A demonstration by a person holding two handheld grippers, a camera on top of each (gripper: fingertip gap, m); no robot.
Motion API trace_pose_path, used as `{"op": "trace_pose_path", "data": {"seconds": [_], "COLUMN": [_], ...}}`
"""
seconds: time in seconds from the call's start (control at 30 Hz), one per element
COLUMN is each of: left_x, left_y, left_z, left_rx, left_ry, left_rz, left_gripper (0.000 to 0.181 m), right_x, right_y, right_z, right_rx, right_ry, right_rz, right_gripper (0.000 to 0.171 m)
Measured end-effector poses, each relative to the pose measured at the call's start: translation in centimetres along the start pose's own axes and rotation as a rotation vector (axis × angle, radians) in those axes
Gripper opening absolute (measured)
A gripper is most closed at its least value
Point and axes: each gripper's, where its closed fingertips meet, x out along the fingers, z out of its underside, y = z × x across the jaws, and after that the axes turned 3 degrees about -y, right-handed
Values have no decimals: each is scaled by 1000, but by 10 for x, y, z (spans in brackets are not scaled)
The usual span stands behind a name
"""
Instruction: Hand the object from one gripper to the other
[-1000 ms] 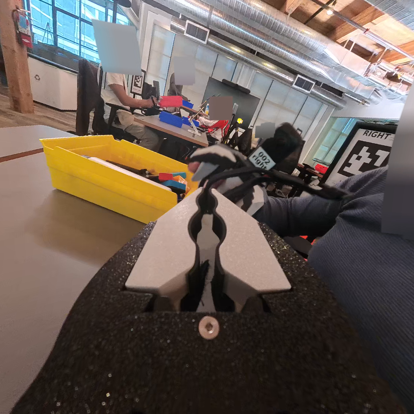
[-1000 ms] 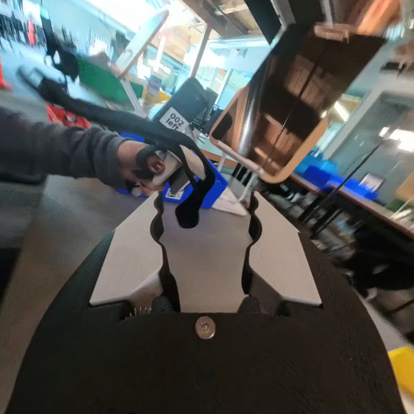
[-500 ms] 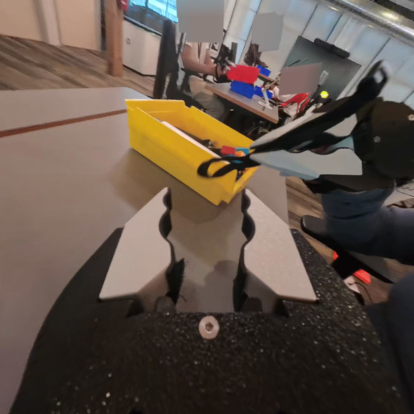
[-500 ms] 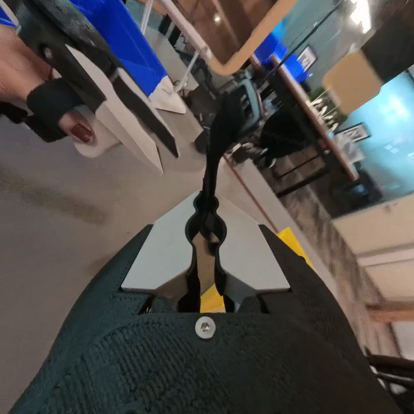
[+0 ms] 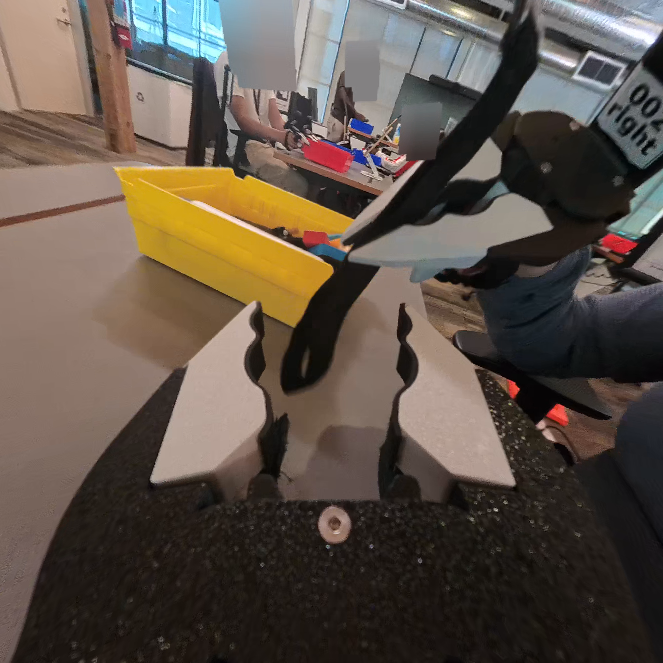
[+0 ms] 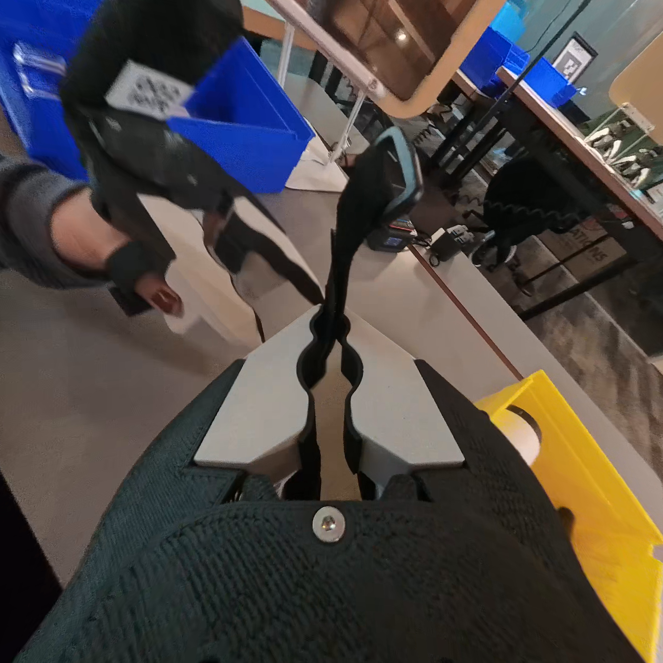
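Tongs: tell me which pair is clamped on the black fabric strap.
The right tongs, shut on the black fabric strap. The left tongs stand open, the strap's looped end dangling between them.

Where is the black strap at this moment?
The black strap is pinched in the shut right gripper above the grey table; its looped end dangles between the open left gripper's fingers.

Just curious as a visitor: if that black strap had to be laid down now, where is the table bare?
The grey table is bare left of the yellow bin, up to the brown seam. Between blue bin and yellow bin it is crowded: right gripper clamps the strap, left gripper open beside it.
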Motion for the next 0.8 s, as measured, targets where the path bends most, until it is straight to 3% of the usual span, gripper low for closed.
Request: {"op": "trace_pose_path", "data": {"seconds": [0.27, 0.5, 0.57, 0.63, 0.7, 0.77, 0.8], "left_x": [15, -7, -15, -23, -26, -28, -29], "left_y": [9, 8, 11, 6, 16, 34, 43], "left_z": [19, -17, -27, -35, -39, -43, -44], "left_rx": [-21, 12, -25, -161, -315, -464, -521], "left_ry": [-6, 99, 87, 74, 42, 2, -13], "left_rz": [78, 68, 87, 76, 170, 321, 388], "left_gripper": [55, 81, 83, 54, 58, 79, 81], "right_x": [0, 0, 1, 1, -5, -13, -18], "right_y": [-10, -4, 0, 2, 1, 8, 10], "right_z": [-4, -5, -5, -6, -16, -26, -32], "right_rx": [87, 19, -100, -251, -472, -724, -857], "right_ry": [43, 84, 97, 109, 178, 220, 249], "right_rz": [-110, -80, -30, 36, 135, 317, 425], "right_gripper": [3, 2, 2, 2, 2, 2, 3]}}
